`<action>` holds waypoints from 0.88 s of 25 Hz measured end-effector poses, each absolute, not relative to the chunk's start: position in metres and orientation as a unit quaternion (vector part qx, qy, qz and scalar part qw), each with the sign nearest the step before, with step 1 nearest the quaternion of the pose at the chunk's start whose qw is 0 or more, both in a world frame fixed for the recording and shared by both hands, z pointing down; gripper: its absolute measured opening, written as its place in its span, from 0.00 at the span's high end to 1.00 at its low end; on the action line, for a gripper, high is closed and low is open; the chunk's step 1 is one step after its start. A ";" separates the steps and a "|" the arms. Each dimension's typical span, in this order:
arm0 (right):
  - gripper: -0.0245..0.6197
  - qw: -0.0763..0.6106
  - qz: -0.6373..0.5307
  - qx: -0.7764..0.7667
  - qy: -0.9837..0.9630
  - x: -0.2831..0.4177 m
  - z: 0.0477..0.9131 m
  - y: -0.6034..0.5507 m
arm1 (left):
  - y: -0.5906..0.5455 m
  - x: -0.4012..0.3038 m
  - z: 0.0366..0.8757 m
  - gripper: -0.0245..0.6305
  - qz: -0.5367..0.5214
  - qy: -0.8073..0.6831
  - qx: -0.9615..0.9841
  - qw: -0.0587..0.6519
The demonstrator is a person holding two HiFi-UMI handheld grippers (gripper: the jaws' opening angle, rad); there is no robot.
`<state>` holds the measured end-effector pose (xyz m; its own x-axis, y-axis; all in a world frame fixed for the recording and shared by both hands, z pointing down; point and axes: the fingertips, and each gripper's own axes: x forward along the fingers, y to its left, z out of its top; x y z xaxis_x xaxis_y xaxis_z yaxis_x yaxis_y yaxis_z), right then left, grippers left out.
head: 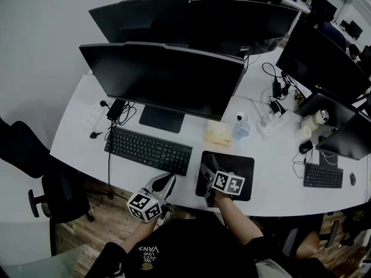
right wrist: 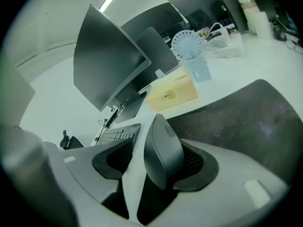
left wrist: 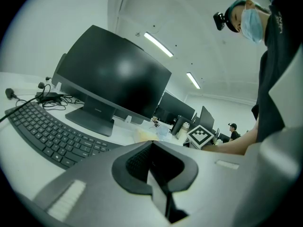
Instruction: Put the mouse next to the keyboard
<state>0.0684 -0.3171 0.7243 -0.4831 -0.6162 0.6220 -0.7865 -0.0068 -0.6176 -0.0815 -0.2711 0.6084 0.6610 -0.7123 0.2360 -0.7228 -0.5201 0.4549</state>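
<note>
R tool (right wrist: pixel 156 148) is open; smooth round mouse (right wrist: pixel 163 160) stands btw its jaws, leaning on one, at the edge of the flat dark mat (right wrist: pixel 246 122), near the keyboard (head: pixel 148 150). Yellow box (right wrist: pixel 173 94) sits behind. L tool (left wrist: pixel 152 146) is closed & empty.

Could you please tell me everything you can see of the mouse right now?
The mouse is dark grey, smooth and rounded, plastic by its look, with a small rectangular detail near its far end. It stands between the open jaws of the right gripper, leaning on one mesh pad, with a gap to the other. Its underside is hidden. Below it lie the edge of the black mouse pad and a white strip of desk, the keyboard just beyond. No cable shows.
</note>
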 end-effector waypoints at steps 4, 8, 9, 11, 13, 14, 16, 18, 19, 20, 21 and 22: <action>0.52 0.146 0.445 0.511 -0.721 0.073 0.721 -0.315 | -0.270 -0.086 0.607 0.96 0.009 -0.417 0.870 0.264; 0.49 0.188 0.405 0.521 -0.728 0.080 0.720 -0.314 | -0.269 -0.088 0.606 0.96 0.009 -0.417 0.870 0.264; 0.49 0.190 0.401 0.523 -0.728 0.081 0.721 -0.314 | -0.269 -0.088 0.606 0.96 0.009 -0.416 0.870 0.264; 0.48 0.193 0.397 0.527 -0.727 0.084 0.721 -0.314 | -0.268 -0.088 0.606 0.96 0.008 -0.414 0.871 0.265; 0.48 0.197 0.395 0.528 -0.725 0.085 0.722 -0.313 | -0.267 -0.088 0.606 0.96 0.008 -0.412 0.871 0.266; 0.47 0.198 0.396 0.529 -0.724 0.085 0.724 -0.312 | -0.267 -0.088 0.606 0.96 0.008 -0.411 0.872 0.267; 0.47 0.197 0.403 0.527 -0.722 0.085 0.727 -0.307 | -0.266 -0.087 0.606 0.96 0.008 -0.408 0.873 0.267; 0.46 0.192 0.413 0.524 -0.720 0.082 0.730 -0.302 | -0.264 -0.087 0.605 0.96 0.009 -0.406 0.874 0.267; 0.45 0.191 0.415 0.524 -0.719 0.081 0.730 -0.300 | -0.263 -0.088 0.605 0.96 0.010 -0.405 0.874 0.266; 0.45 0.190 0.416 0.524 -0.719 0.079 0.731 -0.298 | -0.263 -0.089 0.605 0.96 0.011 -0.404 0.875 0.266; 0.45 0.190 0.417 0.523 -0.719 0.078 0.731 -0.296 | -0.262 -0.090 0.605 0.96 0.011 -0.403 0.876 0.266; 0.44 0.189 0.417 0.523 -0.719 0.077 0.730 -0.295 | -0.261 -0.090 0.604 0.96 0.012 -0.401 0.876 0.266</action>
